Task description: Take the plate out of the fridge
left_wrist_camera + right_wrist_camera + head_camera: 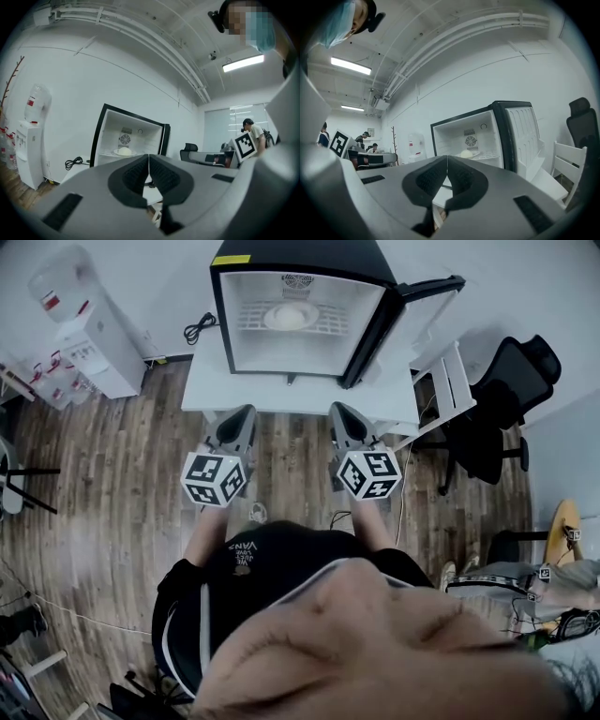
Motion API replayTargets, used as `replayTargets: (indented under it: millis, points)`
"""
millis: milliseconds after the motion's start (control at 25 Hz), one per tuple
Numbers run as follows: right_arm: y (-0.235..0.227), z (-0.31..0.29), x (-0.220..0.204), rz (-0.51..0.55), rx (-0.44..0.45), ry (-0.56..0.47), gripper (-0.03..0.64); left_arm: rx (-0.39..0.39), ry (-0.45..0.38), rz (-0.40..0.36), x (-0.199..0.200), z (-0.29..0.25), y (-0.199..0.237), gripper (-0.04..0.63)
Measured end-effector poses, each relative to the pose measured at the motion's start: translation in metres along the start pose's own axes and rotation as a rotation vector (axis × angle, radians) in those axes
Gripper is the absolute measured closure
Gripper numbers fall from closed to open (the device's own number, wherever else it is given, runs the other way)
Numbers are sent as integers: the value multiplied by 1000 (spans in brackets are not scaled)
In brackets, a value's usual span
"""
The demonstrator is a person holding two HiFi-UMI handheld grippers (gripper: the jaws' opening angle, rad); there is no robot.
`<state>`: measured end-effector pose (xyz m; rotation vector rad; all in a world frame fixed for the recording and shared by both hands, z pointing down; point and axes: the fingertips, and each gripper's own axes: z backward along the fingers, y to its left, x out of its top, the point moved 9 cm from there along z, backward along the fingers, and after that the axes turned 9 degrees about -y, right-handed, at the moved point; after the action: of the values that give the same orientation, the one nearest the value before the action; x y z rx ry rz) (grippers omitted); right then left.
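Both tongs were fully closed with nothing in them. In the left gripper view the left gripper (148, 161) had its pads pressed together, and the right gripper (446, 164) looked the same in the right gripper view.

From the head view, the left gripper (242, 418) and right gripper (342, 418) were held side by side and pointed level at the fridge. Their marker cubes (214, 479) (368, 472) faced up at the camera. Both tips were over the wood floor (112, 484), just short of the low white table (211, 390).

The fridge (300, 255) stood on that table. Its door (412, 315) was swung open to the right.

The plate (291, 316) sat inside on the wire shelf (248, 320), roughly centred, with a pale rounded item on it. It was well apart from both grippers. The plate also showed in the left gripper view (124, 152) and the right gripper view (467, 154), below the rear fan grille (124, 139).

A black cable (199, 329) lay on the table left of the fridge. A water dispenser (89, 334) stood further left against the wall, and a black office chair (506, 399) was off to the right.
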<state>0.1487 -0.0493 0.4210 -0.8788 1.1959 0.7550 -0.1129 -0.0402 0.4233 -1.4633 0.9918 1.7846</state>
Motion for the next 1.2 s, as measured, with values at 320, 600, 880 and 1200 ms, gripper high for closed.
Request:
replayTargets:
  millis: [320, 600, 880, 1200]
  points:
    - [-1, -47, -4, 4, -37, -11, 604, -39, 12, 3, 4, -32, 43, 578]
    - [-5, -81, -9, 9, -84, -13, 604, -81, 29, 11, 4, -61, 78, 578]
    - [-2, -103, -12, 15, -115, -26, 604, -120, 40, 5, 7, -77, 103, 578]
    - [-10, -119, -21, 14, -118, 2, 604, -115, 58, 28, -3, -92, 116, 578]
